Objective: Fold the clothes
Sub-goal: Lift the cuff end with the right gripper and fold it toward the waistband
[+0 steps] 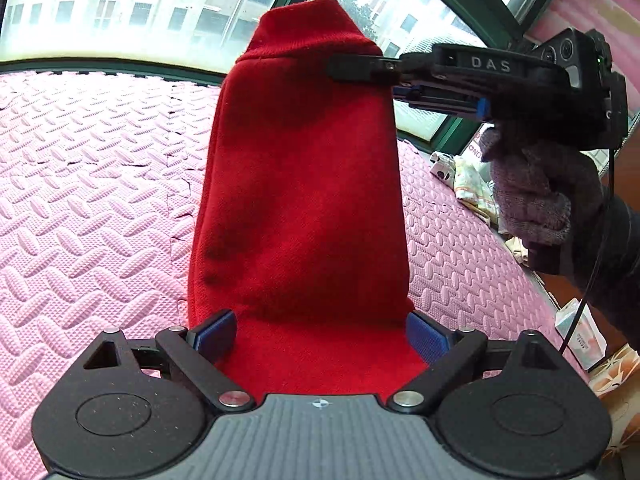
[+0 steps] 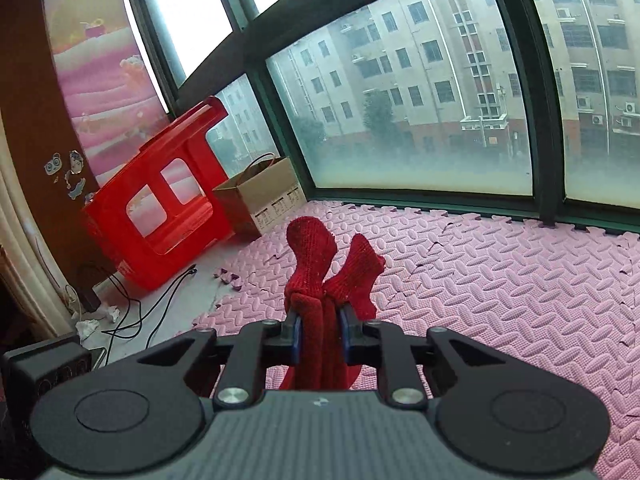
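Observation:
A red knitted garment (image 1: 304,184) hangs stretched in the air above the pink foam mat (image 1: 88,208). My left gripper (image 1: 320,336) has its blue pads spread wide, with the lower end of the cloth lying between them. My right gripper (image 1: 360,70) comes in from the right in the left wrist view and pinches the cloth near its ribbed top. In the right wrist view my right gripper (image 2: 320,336) is shut on a bunched fold of the red garment (image 2: 324,276), whose ends stick up past the pads.
A window wall (image 2: 420,120) bounds the mat's far side. A red plastic stool (image 2: 160,204) lies tipped beside a cardboard box (image 2: 264,196) at the left, with black cables (image 2: 136,308) on the bare floor. Folded light clothes (image 1: 468,184) lie at the mat's right edge.

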A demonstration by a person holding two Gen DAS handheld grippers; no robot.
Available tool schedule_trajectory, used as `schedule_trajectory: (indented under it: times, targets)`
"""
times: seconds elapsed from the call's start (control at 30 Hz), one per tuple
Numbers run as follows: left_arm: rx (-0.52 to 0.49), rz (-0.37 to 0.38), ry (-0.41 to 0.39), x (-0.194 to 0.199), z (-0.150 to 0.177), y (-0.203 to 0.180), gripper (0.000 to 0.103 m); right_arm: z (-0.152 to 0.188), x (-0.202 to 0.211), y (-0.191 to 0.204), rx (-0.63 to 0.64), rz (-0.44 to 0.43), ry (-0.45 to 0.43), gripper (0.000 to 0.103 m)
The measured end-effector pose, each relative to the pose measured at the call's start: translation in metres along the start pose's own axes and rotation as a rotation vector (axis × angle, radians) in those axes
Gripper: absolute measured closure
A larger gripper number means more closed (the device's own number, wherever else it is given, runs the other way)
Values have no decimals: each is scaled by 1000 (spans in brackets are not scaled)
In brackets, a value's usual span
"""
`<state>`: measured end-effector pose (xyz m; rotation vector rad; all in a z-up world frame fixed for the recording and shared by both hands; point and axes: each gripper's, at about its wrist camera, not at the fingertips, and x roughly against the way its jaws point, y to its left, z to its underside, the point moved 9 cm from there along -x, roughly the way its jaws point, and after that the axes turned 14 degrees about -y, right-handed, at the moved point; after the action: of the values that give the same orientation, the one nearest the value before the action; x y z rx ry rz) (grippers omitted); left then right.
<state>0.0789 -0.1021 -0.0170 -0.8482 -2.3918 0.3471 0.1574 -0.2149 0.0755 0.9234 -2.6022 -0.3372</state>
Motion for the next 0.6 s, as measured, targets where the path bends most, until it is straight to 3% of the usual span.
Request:
schedule_trajectory:
  times: [0.3, 0.6]
  targets:
    - [19, -162, -98, 88, 7, 36, 6, 1, 67, 89, 175, -104, -43, 86]
    - [87, -302, -144, 161, 36, 58, 5, 53, 132, 165, 321, -250, -8, 86]
